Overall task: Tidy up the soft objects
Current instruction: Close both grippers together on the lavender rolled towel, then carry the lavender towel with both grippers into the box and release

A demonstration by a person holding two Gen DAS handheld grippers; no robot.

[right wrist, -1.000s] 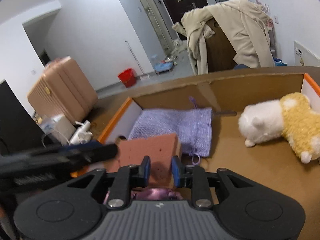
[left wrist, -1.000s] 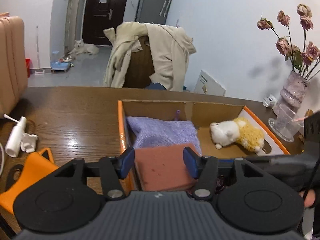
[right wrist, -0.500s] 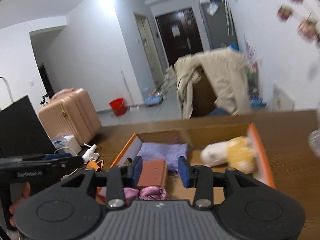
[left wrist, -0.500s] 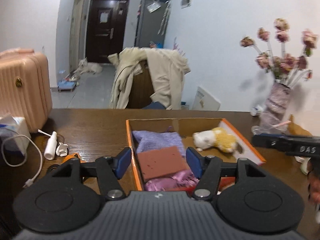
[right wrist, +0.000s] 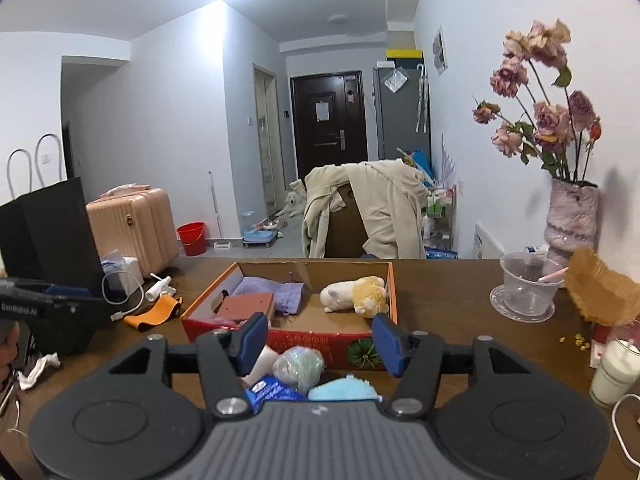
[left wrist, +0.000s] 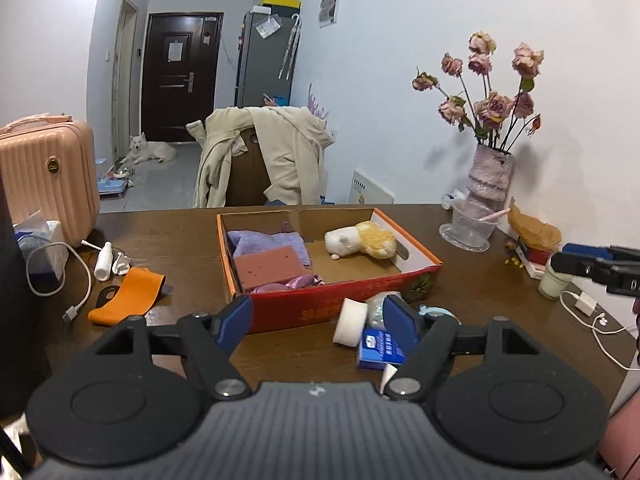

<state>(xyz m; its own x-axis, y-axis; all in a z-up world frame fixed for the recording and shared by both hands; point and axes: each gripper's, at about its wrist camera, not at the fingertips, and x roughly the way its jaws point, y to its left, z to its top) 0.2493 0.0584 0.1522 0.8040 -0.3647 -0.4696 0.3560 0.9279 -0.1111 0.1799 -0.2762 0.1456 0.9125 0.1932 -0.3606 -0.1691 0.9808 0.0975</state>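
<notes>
A red and orange cardboard box (left wrist: 336,308) sits on the brown table; it also shows in the right wrist view (right wrist: 304,338). Inside lie a purple cloth (left wrist: 276,240), a reddish-brown sponge (left wrist: 270,270), a shiny pink cloth (left wrist: 294,282) and a white and yellow plush toy (left wrist: 360,238). My left gripper (left wrist: 318,322) is open and empty, in front of the box. My right gripper (right wrist: 320,340) is open and empty, also in front of the box, over a white foam roll (right wrist: 262,362), a plastic-wrapped ball (right wrist: 298,366) and a light blue soft item (right wrist: 344,390).
An orange band (left wrist: 128,296), a white spray bottle (left wrist: 103,260) and a cable (left wrist: 76,284) lie left of the box. A blue packet (left wrist: 378,350) lies in front. A vase of roses (left wrist: 490,176), a glass bowl (left wrist: 470,228) and a milk glass (right wrist: 614,372) stand right.
Both grippers have pulled back and up out of the box to in front of it. The right gripper has opened wider. The box contents stayed put.
</notes>
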